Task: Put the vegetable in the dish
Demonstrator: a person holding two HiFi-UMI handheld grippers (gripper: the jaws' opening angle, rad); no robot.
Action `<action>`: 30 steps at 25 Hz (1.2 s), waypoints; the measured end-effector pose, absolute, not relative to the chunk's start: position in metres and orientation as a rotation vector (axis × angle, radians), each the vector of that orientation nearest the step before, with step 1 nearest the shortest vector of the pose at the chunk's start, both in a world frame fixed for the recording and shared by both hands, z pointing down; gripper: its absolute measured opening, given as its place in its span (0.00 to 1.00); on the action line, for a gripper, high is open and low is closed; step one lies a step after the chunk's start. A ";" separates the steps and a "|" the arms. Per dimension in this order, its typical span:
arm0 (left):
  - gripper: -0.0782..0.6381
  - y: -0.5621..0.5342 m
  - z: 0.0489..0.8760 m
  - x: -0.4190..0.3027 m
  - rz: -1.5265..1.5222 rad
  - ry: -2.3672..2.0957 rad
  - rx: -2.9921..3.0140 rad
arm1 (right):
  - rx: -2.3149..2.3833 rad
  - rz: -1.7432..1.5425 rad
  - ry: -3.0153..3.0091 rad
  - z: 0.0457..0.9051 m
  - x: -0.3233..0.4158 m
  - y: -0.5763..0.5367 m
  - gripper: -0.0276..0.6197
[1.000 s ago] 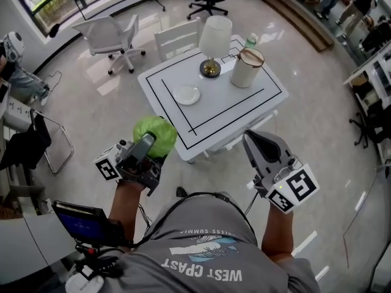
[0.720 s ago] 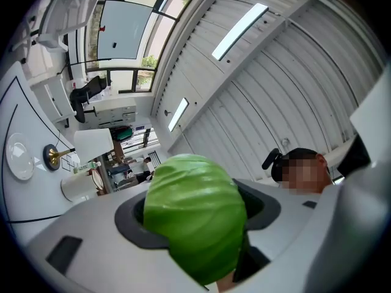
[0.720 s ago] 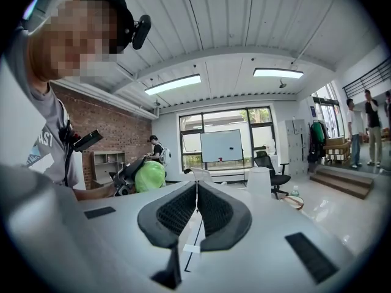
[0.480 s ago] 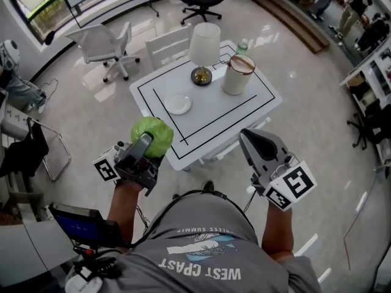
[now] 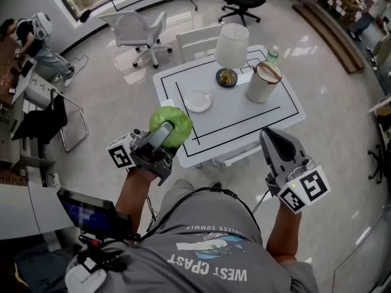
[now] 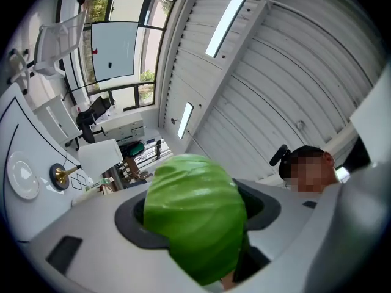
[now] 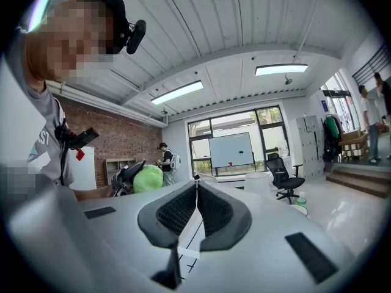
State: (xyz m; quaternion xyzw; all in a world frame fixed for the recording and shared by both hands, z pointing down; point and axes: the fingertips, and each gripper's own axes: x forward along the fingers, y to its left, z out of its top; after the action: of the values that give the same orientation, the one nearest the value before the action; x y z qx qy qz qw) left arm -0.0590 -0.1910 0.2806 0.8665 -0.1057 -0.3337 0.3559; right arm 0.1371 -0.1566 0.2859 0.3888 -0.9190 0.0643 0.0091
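The left gripper [image 5: 165,129] is clamped on the cabbage [image 5: 179,122], a round, pale green head. The left gripper view shows it filling the space between the two dark pads, which press on its sides. In the head view, gripper and cabbage are held in the air just off the near left corner of the white tabletop [image 5: 244,118], over the floor, and the cabbage's far edge overlaps the tabletop's edge. The dish [image 5: 198,101], small, white and empty, sits on the left part of the tabletop inside the black rectangle drawn there, beyond the cabbage and not touching it. Toward the far side of the tabletop stands a lamp [image 5: 231,44] with a white shade and a brass foot. A white cylindrical container [image 5: 263,83] with a brown-rimmed top stands to the lamp's right, and a bottle [image 5: 273,54] with a green cap stands at the far right corner. The right gripper [image 5: 272,138] is held off the near right corner of the tabletop; its jaws are together with nothing between them. A white chair [image 5: 198,40] is drawn up at the far side of the tabletop.
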 end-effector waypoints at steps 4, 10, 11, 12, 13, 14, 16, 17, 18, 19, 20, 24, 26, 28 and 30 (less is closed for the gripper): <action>0.54 -0.200 0.285 -0.046 -0.831 -0.313 2.224 | 1.194 0.252 -2.892 0.289 0.146 -0.166 0.05; 0.54 -0.217 0.291 -0.041 -0.806 -0.266 2.201 | 1.239 0.277 -2.871 0.290 0.142 -0.175 0.05; 0.54 -0.230 0.290 -0.045 -0.809 -0.260 2.189 | 1.238 0.286 -2.865 0.289 0.137 -0.187 0.05; 0.54 -0.245 0.289 -0.049 -0.811 -0.254 2.174 | 1.235 0.296 -2.858 0.288 0.131 -0.200 0.05; 0.54 -0.259 0.288 -0.053 -0.806 -0.253 2.164 | 1.231 0.303 -2.851 0.287 0.124 -0.213 0.05; 0.54 -0.269 0.290 -0.057 -0.795 -0.257 2.164 | 1.231 0.306 -2.844 0.287 0.119 -0.221 0.05; 0.54 -0.277 0.296 -0.060 -0.778 -0.251 2.172 | 1.249 0.300 -2.832 0.290 0.115 -0.228 0.05; 0.54 -0.277 0.299 -0.060 -0.771 -0.242 2.177 | 1.262 0.297 -2.829 0.293 0.115 -0.228 0.05; 0.54 -0.277 0.302 -0.060 -0.760 -0.237 2.188 | 1.272 0.296 -2.827 0.296 0.113 -0.228 0.05; 0.54 -0.278 0.304 -0.061 -0.748 -0.234 2.200 | 1.276 0.296 -2.824 0.298 0.110 -0.228 0.05; 0.54 -0.280 0.305 -0.063 -0.741 -0.230 2.207 | 1.277 0.297 -2.820 0.299 0.106 -0.229 0.05; 0.54 -0.309 0.305 -0.083 -0.733 -0.199 2.203 | 1.297 0.295 -2.787 0.297 0.081 -0.251 0.05; 0.54 -0.325 0.310 -0.091 -0.726 -0.179 2.199 | 1.328 0.293 -2.767 0.298 0.072 -0.264 0.05; 0.54 -0.335 0.316 -0.092 -0.708 -0.154 2.197 | 1.355 0.292 -2.751 0.301 0.067 -0.270 0.05; 0.54 -0.339 0.321 -0.091 -0.683 -0.135 2.195 | 1.372 0.298 -2.736 0.305 0.064 -0.270 0.05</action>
State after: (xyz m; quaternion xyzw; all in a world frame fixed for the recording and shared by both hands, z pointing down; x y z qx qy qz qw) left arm -0.0908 -0.3393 0.3215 0.8706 -0.0536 -0.2710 0.4071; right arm 0.0636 -0.2700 0.3050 0.4460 -0.8892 0.0969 0.0330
